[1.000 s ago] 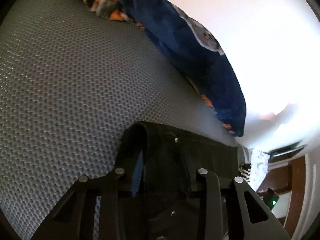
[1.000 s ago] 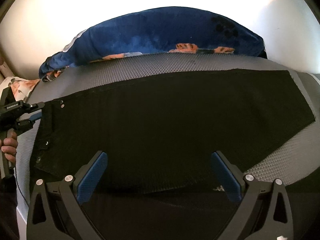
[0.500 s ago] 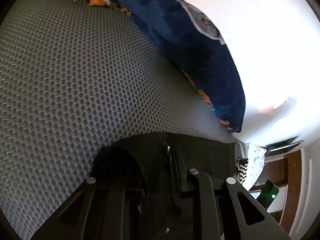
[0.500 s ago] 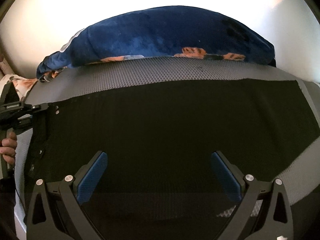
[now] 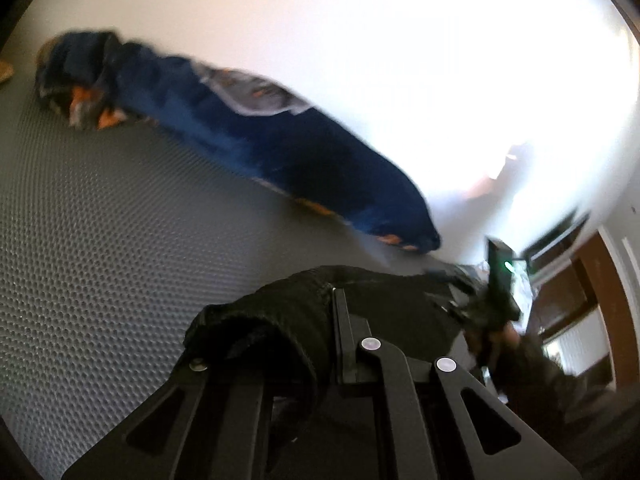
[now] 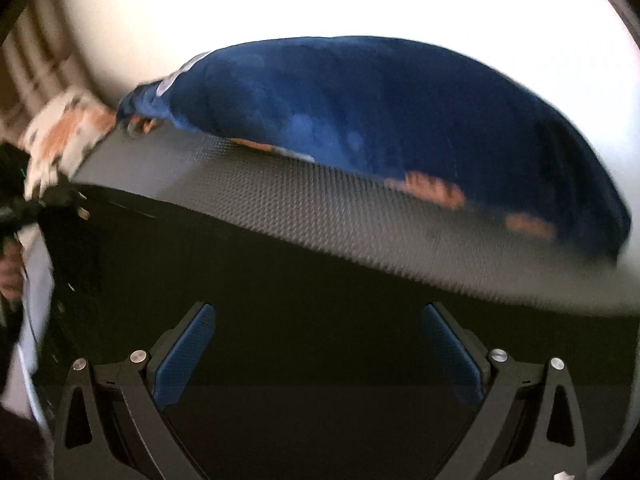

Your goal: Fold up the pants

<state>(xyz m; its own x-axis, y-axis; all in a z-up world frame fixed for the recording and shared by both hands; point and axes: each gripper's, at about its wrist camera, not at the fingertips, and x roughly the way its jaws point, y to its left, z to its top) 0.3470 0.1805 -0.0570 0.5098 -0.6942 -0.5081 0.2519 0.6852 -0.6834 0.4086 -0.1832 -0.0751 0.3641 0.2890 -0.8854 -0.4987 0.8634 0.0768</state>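
Observation:
Black pants (image 6: 312, 288) lie spread across a grey honeycomb mattress (image 6: 320, 200). In the left wrist view my left gripper (image 5: 320, 344) is shut on the waistband end of the pants (image 5: 288, 320), with cloth bunched over its fingers. My right gripper (image 6: 320, 340) is open, its blue pads (image 6: 188, 344) wide apart just above the pants' middle and holding nothing. The left gripper also shows at the left edge of the right wrist view (image 6: 24, 208). The right gripper appears at the right of the left wrist view (image 5: 496, 300).
A dark blue blanket with orange patches (image 6: 380, 120) lies along the far side of the mattress against a white wall; it also shows in the left wrist view (image 5: 260, 152). A patterned pillow (image 6: 64, 128) is at the left. Wooden furniture (image 5: 600, 300) stands beyond the bed edge.
My left gripper has lifted and tilted with the waistband, bunching more cloth over its fingers. My right gripper has moved closer over the pants, still open. Both views are blurred by motion.

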